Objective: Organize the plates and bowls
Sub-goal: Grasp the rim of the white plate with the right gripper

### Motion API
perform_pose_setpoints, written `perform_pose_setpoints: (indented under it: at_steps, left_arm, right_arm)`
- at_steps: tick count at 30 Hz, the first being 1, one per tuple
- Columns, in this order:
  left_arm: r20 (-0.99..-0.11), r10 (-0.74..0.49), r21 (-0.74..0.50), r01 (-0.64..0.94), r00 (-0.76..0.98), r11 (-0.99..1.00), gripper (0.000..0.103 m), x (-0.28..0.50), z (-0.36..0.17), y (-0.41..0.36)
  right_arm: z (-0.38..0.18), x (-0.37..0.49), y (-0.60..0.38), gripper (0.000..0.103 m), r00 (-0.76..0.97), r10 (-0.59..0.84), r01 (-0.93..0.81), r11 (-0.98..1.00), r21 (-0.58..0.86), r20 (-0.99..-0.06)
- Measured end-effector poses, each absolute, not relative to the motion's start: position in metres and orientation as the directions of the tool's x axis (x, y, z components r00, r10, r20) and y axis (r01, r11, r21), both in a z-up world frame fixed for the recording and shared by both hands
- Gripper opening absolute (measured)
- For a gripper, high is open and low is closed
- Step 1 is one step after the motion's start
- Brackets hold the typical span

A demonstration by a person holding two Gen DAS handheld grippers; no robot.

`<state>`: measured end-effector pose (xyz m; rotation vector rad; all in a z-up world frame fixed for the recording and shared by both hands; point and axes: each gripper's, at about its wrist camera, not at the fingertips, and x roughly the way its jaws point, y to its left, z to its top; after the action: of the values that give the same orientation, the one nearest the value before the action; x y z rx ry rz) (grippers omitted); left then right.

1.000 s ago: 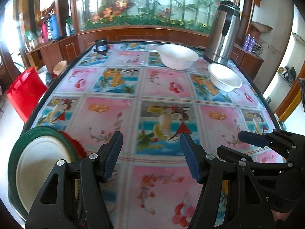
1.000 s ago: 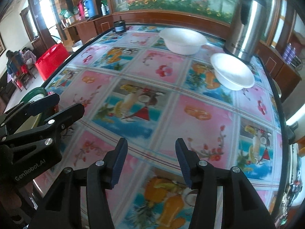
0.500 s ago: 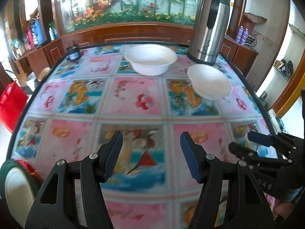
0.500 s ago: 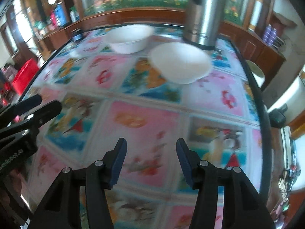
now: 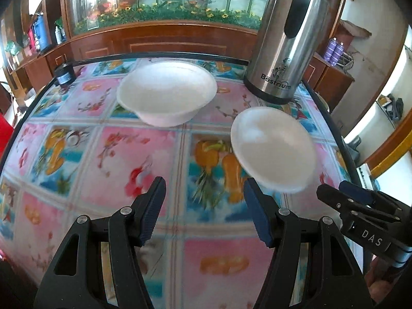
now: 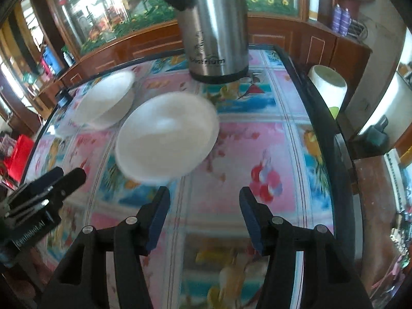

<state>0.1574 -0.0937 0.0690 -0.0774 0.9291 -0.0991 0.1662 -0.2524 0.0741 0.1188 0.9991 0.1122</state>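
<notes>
2 white bowls sit on the table [image 5: 144, 154] in front of me, on its glossy fruit-and-flower patterned top. I see the larger bowl [image 5: 166, 92] toward the far edge and the smaller bowl [image 5: 273, 149] nearer, just in front of the steel thermos [image 5: 285, 41]. The 2 bowls are near each other but apart.

My left gripper [image 5: 203, 206] is spread wide over the table with nothing between its blue pads; its right fingertip shows just below the smaller bowl's near rim, though I cannot tell whether they touch. My right gripper [image 6: 204, 213] is likewise wide apart and holds nothing, with the smaller bowl [image 6: 167, 136] just ahead of its left finger and the larger bowl [image 6: 105, 100] beyond that.

On the thermos I can read "Bestrium", or something close to it, under a scrolled emblem; in the right wrist view the same print is blurred. From the left wrist view, the right gripper body carries the letters "DAS". From the right wrist view, the left gripper body has a label too blurred for me to read.

A small dark jar [image 5: 63, 73] stands at the table's far left corner.
</notes>
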Motion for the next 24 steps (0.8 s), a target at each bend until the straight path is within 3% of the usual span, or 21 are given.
perform_pose_setpoints:
  at_steps: [15, 17, 18, 20, 22, 24]
  left_arm:
    - [-0.821, -0.159, -0.161, 0.043, 0.548, 0.986, 0.063, 0.206, 0.041, -0.116]
    - [-0.825, -0.174, -0.177, 0.046, 0.538, 0.983, 0.063, 0.208, 0.037, -0.117]
    - [-0.826, -0.182, -0.185, 0.048, 0.533, 0.981, 0.063, 0.208, 0.035, -0.117]
    - [-0.826, -0.217, -0.221, 0.055, 0.520, 0.974, 0.054, 0.208, 0.033, -0.116]
    - [-0.839, -0.224, -0.220, 0.067, 0.496, 0.973, 0.034, 0.208, 0.032, -0.118]
    - [-0.846, -0.219, -0.207, 0.080, 0.485, 0.975, 0.028, 0.204, 0.033, -0.120]
  right_arm:
    - [0.059, 0.222, -0.261, 0.056, 0.540, 0.210, -0.087, 0.977, 0.194, -0.815]
    - [0.056, 0.224, -0.259, 0.032, 0.523, 0.208, -0.098, 0.978, 0.184, -0.826]
    - [0.054, 0.225, -0.259, 0.027, 0.513, 0.213, -0.104, 0.977, 0.186, -0.831]
    - [0.052, 0.222, -0.258, 0.021, 0.508, 0.214, -0.118, 0.977, 0.178, -0.834]
    - [0.055, 0.214, -0.256, 0.019, 0.508, 0.228, -0.140, 0.973, 0.182, -0.830]
    - [0.059, 0.206, -0.254, 0.018, 0.507, 0.239, -0.152, 0.971, 0.187, -0.828]
